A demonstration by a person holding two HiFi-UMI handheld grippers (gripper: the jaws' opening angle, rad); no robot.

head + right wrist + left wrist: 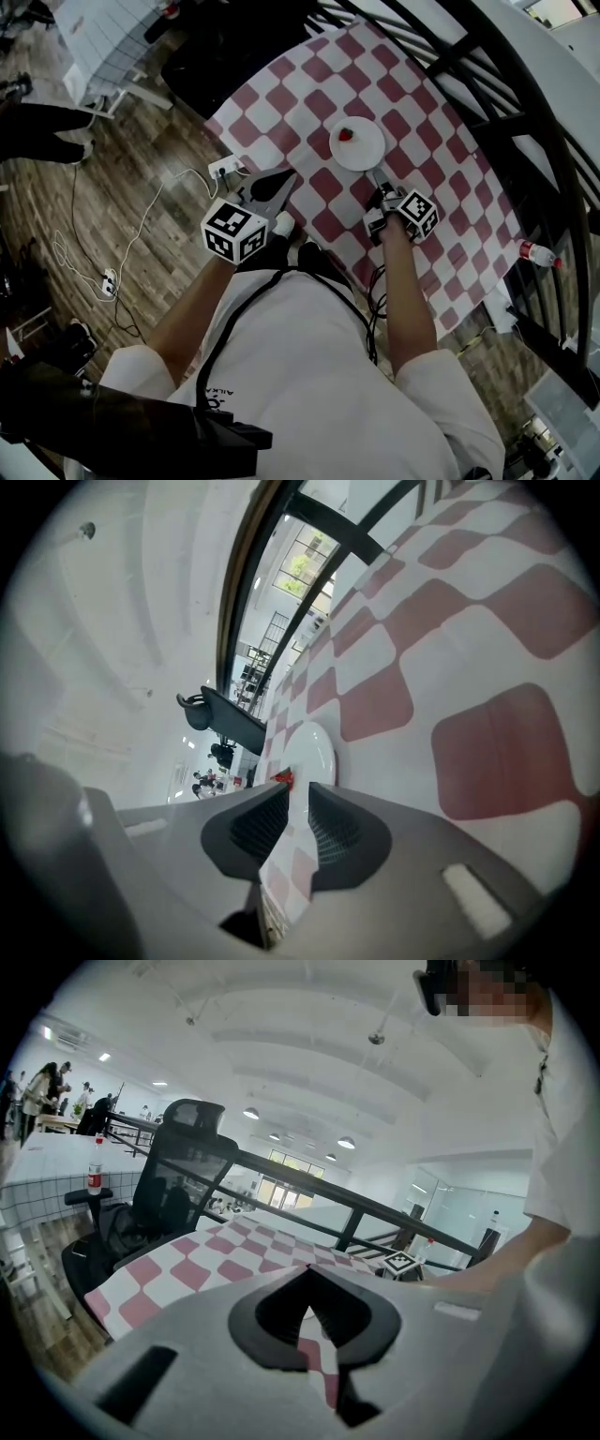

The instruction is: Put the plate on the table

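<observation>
A white plate [357,145] with a small red strawberry [346,134] on it rests on the table [427,220], which has a red-and-white checked cloth. My right gripper [376,174] sits just at the plate's near rim, its tips apart from the plate. In the right gripper view the jaws [296,791] stand open a narrow gap, with nothing between them; the plate [317,750] and strawberry [281,778] lie just ahead. My left gripper [293,174] is over the table's left edge, shut and empty, its tips meeting [307,1269].
A black office chair [220,56] stands at the table's far side. A dark curved railing [525,122] runs along the right, with a bottle [539,253] beside it. A power strip [225,169] and white cables lie on the wooden floor at left.
</observation>
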